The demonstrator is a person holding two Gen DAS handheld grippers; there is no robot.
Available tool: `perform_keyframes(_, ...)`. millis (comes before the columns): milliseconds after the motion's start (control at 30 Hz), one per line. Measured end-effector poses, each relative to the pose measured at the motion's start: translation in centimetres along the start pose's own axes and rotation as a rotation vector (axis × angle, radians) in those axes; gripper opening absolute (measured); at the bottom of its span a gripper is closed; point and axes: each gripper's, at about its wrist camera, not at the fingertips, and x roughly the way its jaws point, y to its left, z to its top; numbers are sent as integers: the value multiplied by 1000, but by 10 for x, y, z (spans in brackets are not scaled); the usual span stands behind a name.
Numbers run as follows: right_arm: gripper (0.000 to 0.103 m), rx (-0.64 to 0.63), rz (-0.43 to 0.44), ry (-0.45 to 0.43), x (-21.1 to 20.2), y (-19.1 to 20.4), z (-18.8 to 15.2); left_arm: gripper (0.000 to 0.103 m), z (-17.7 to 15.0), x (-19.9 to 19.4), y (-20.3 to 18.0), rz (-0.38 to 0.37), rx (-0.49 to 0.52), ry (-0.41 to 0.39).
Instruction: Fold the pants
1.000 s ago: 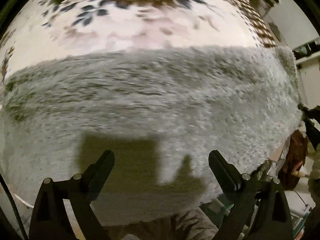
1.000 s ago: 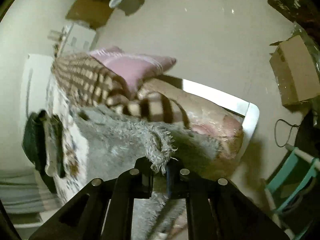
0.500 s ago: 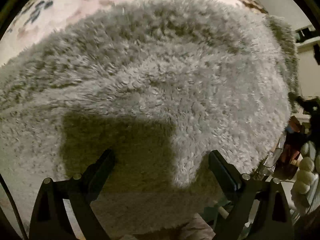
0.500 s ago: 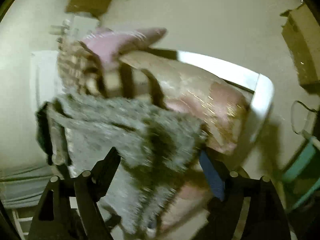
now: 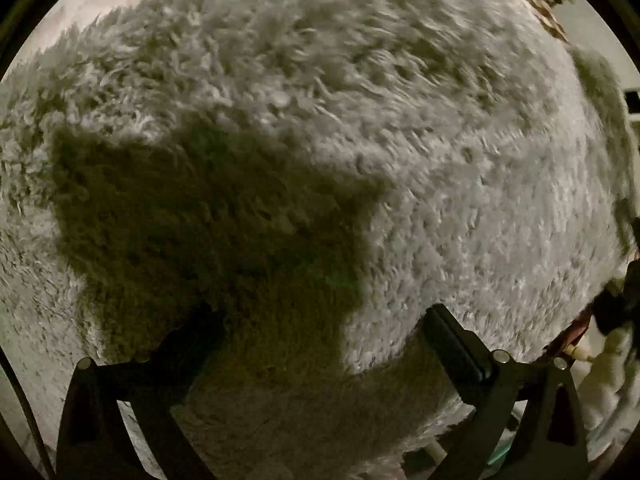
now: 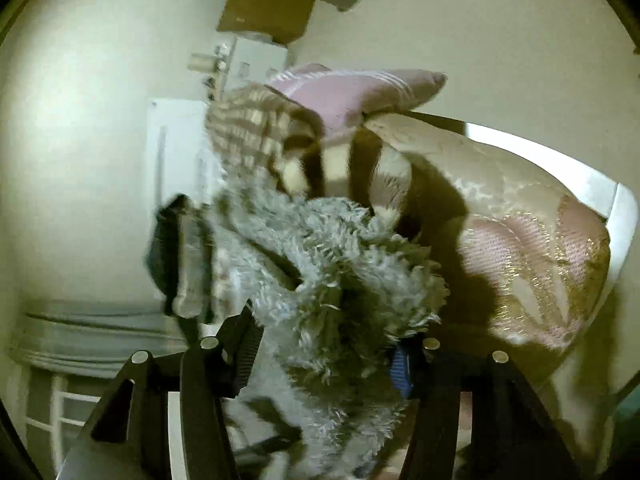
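Note:
The grey fluffy pants (image 5: 360,128) fill nearly the whole left wrist view, lying flat and very close under the camera. My left gripper (image 5: 320,336) is open just above the fleece, its shadow falling on the fabric; nothing is between its fingers. In the right wrist view a bunched end of the same grey pants (image 6: 340,280) sits between the spread fingers of my right gripper (image 6: 324,352). The jaws stand wide apart around the fluffy bunch, not clamped on it.
The bed's mattress with a pink and gold cover (image 6: 532,248) and white frame (image 6: 616,216) lies behind the pants. A brown checked blanket (image 6: 256,124) and a pink pillow (image 6: 352,88) lie at the head. Dark clothes (image 6: 168,248) hang at the left. A cardboard box (image 6: 264,16) stands on the floor.
My right gripper has opened and released the pants' end it was pinching. My left gripper has come down much closer to the fleece, which now covers the patterned sheet from view.

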Motion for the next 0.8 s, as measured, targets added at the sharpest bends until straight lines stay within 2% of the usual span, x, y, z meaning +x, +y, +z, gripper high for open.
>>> perform_keyframes(100,63,18,-56,8,9,-7,0,103,9,1,4,5,-19,23)
perform_keyframes(233,62,-141,-133,-64,-13,38,-18,103,19,0,6,4,-12,31)
perform_keyframes(300,62,-183,-118,-67,-21,56,-32,103,22,1,7,7,-6,28)
perform_keyframes(400,62,-203,-101,-49,-19,66,-42,103,7,3,-2,19,0,25)
perform_keyframes(533,63,-157,-156,-40,7,54,-27,103,7,9,-13,34,-8,30)
perform_keyframes(633,62,-87,-157,-25,28,33,-8,103,9,11,-18,39,-11,30)
perform_keyframes(700,48,-61,-152,-23,33,24,-1,103,9,12,-19,42,-7,28)
perform_keyframes(733,23,-73,-149,-37,30,28,0,103,9,13,-23,45,-5,27)
perform_keyframes(800,21,-124,-171,-60,23,43,-3,103,8,15,-30,60,-6,28)
